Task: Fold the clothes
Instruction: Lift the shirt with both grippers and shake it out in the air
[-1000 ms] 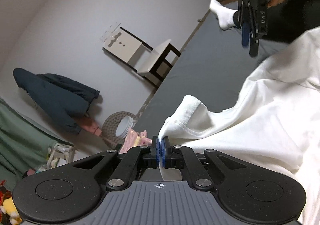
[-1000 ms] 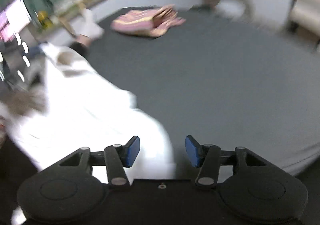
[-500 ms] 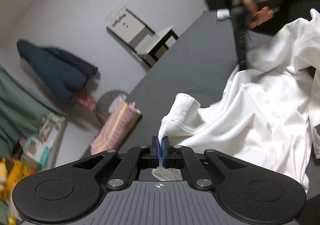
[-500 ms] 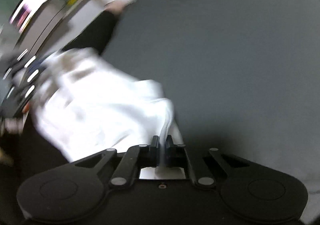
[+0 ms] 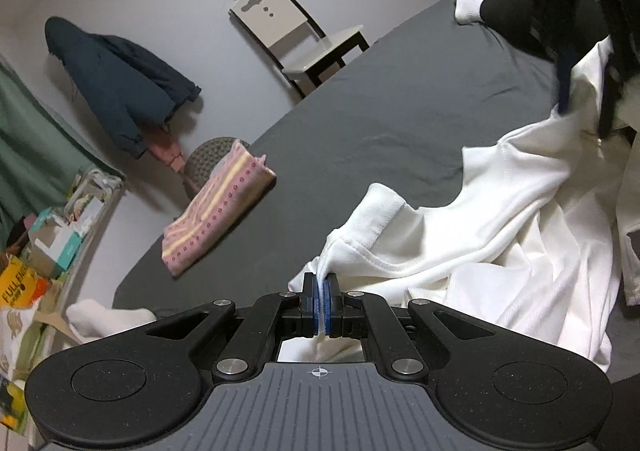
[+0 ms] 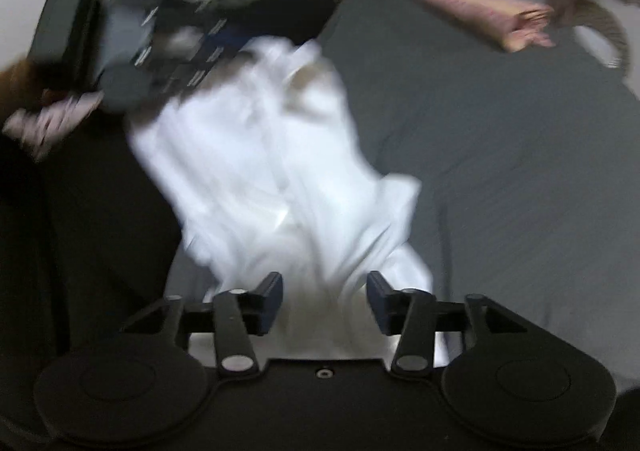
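The left gripper (image 5: 321, 305) is pinching the white shirt (image 5: 500, 235) by its edge, fingers closed, anchoring it on the grey bed (image 5: 392, 99), while the right gripper (image 6: 325, 301) is hovering wide open and empty, likely seeking another hold.

Grey bed (image 5: 400, 99) — white garment (image 5: 500, 219) (pink fold (image 5: 216, 211))

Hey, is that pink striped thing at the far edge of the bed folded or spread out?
Folded. The pink striped cloth lies as a compact layered rectangle on the dark bed sheet, its stacked edges visible.
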`<move>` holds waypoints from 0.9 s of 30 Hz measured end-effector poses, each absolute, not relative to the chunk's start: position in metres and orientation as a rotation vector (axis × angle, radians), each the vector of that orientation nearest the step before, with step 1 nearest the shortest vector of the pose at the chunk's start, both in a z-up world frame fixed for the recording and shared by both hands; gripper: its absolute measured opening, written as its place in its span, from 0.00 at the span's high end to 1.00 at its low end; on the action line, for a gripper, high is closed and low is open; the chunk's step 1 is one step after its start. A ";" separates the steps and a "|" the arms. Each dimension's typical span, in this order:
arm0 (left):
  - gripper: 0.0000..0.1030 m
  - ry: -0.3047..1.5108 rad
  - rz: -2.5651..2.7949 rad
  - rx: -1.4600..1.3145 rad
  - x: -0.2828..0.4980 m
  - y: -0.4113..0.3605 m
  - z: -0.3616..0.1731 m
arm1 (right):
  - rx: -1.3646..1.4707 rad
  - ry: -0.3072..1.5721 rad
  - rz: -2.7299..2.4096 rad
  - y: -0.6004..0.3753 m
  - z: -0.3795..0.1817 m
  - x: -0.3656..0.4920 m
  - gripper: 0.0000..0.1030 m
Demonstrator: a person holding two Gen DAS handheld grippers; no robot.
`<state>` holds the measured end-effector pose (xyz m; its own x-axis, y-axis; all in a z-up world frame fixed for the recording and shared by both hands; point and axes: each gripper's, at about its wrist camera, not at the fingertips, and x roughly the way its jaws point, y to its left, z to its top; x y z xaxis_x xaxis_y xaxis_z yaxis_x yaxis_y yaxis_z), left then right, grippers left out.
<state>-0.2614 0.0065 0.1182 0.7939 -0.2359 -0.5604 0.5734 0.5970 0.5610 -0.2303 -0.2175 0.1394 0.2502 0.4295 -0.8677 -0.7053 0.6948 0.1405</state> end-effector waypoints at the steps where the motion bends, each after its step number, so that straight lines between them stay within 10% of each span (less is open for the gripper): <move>1: 0.98 0.464 -0.488 0.798 -0.263 0.007 0.118 | -0.269 1.067 0.753 -0.220 0.139 -0.221 0.54; 7: 0.98 0.455 -0.484 0.784 -0.269 0.010 0.118 | -0.101 1.192 0.672 -0.221 0.103 -0.182 0.58; 11: 0.98 0.400 -0.452 0.825 -0.273 0.005 0.118 | -0.212 1.159 0.582 -0.204 0.085 -0.196 0.94; 27: 0.98 -0.359 -0.103 0.826 -0.306 -0.019 0.287 | -0.795 -0.221 -0.309 -0.187 0.310 -0.353 0.96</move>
<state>-0.3056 -0.0186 0.2871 0.9348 -0.2279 0.2723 -0.0491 0.6766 0.7347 -0.3529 -0.1866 0.3104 0.9322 -0.1885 0.3091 0.3534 0.6593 -0.6636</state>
